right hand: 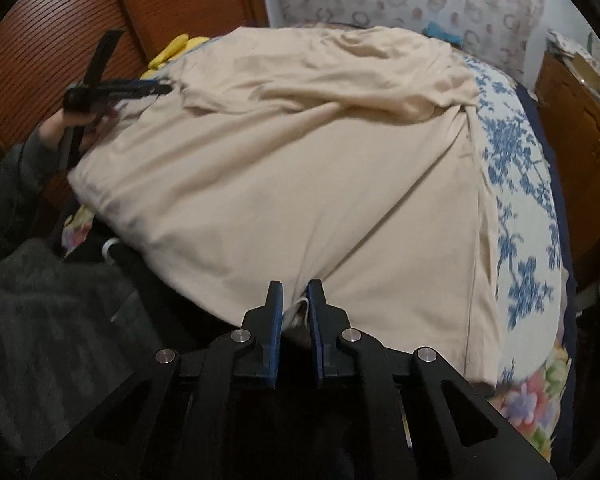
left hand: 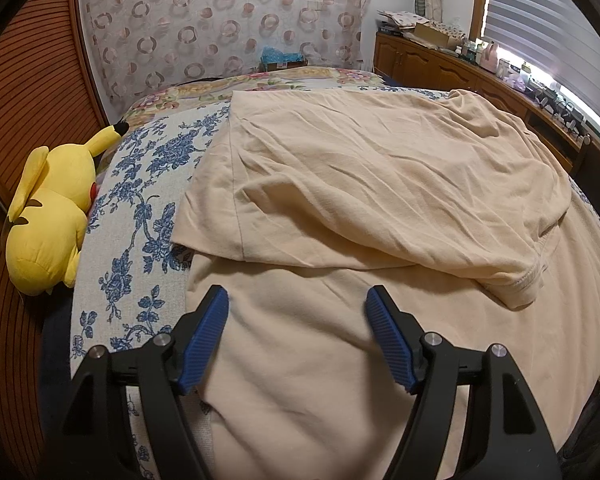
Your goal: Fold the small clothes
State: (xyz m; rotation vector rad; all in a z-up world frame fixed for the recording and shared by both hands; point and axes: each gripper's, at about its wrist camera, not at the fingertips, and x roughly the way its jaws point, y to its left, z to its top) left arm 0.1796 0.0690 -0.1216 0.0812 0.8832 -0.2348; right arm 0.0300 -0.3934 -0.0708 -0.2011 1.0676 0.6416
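Fabric right under my fingers: the beige shirt [right hand: 284,184] lies spread across the bed, and my right gripper [right hand: 296,298] has its jaws pinched nearly together on a small bunch of the near hem, cloth puckering up between the blue pads. My left gripper [left hand: 296,300] hangs over the shirt's lower left part, jaws standing wide, pads clear of the cloth, nothing held. Just beyond it a folded-over flap of the shirt crosses from left to right, its stitched hem [left hand: 528,280] drooping at the right. In the right wrist view I see my left hand [right hand: 54,126] and grey sleeve [right hand: 16,184] at the shirt's far left edge, beside the wooden slatted panel [right hand: 60,40]. The blue floral bedspread [left hand: 140,208] shows bare along the shirt's left side in the left view, along the right side in the right view, so there's free surface at both flanks. A yellow plush toy [left hand: 52,216] sits at the bed's left edge, apart from the shirt. Farther off, a patterned curtain [left hand: 220,20] hangs behind the bed, and a cluttered wooden cabinet [left hand: 440,64] runs along the right under bright window blinds [left hand: 540,12].
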